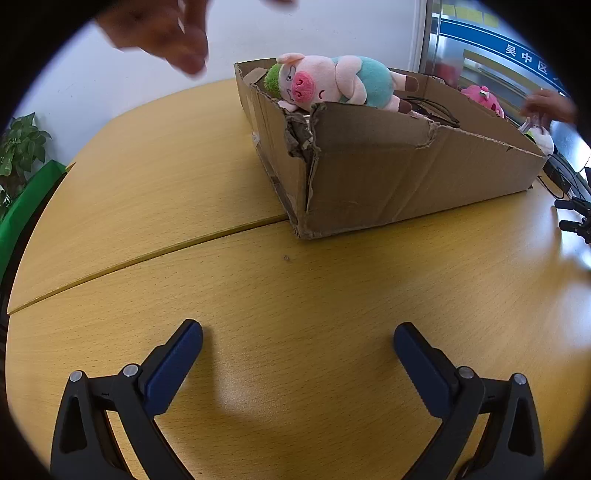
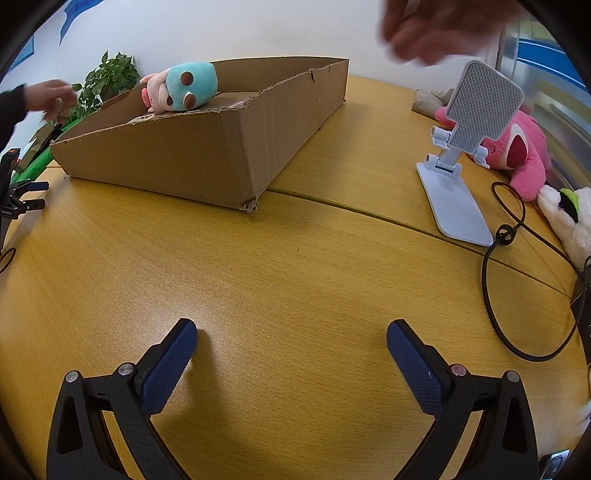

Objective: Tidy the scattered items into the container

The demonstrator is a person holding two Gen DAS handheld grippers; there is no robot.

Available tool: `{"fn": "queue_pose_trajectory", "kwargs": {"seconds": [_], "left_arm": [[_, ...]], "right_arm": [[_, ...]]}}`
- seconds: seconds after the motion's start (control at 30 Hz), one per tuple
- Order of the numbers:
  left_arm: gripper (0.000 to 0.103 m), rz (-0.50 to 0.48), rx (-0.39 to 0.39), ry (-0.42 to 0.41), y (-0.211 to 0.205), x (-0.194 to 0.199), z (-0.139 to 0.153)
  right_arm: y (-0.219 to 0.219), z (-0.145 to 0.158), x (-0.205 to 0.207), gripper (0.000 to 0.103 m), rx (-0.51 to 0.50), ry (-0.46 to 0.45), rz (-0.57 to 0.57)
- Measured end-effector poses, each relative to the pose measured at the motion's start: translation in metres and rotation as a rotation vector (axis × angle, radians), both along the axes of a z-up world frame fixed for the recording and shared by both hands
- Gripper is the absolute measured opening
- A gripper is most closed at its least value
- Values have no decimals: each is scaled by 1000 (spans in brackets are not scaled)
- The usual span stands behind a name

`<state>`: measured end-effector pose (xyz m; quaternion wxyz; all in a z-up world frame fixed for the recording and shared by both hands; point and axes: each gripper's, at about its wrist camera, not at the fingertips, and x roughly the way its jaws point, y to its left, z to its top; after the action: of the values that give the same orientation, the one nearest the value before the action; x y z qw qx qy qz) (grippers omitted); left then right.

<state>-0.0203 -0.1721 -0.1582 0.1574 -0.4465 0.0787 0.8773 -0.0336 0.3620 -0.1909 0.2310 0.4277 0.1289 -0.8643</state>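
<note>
Cardboard box (image 1: 369, 177): sits on the wooden surface (image 1: 258, 314), torn at its near corner in the left wrist view.
Pig plush (image 1: 332, 83): lies in the cardboard box, across the torn corner, head and body above the rim; in the right wrist view (image 2: 181, 90) its teal back and brown feet show above the box's near wall.
Left hand-held gripper (image 1: 297, 343): released, 2 blue pads wide apart, nothing between them, over bare surface in front of the cardboard box.
Right hand-held gripper (image 2: 291, 341): released too, pads spread, nothing held, also in front of the cardboard box.
Phone stand (image 2: 465, 147): white, upright, right of the cardboard box.
Pink bear plush (image 2: 517, 147): just behind the phone stand, outside the cardboard box.
White plush (image 2: 569, 221): right of the phone stand, at the frame edge.
Black cable (image 2: 495, 258): looped on the surface beside the phone stand.
Blurred bare hands (image 1: 166, 33): above the cardboard box's far side.
</note>
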Motion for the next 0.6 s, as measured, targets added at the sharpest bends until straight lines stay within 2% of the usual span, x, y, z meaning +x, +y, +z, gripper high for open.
{"fn": "queue_pose_trajectory", "kwargs": {"seconds": [0.6], "left_arm": [[103, 0, 0, -2, 2, -1, -1]], "right_arm": [[4, -1, 4, 103, -3, -1, 5]]}}
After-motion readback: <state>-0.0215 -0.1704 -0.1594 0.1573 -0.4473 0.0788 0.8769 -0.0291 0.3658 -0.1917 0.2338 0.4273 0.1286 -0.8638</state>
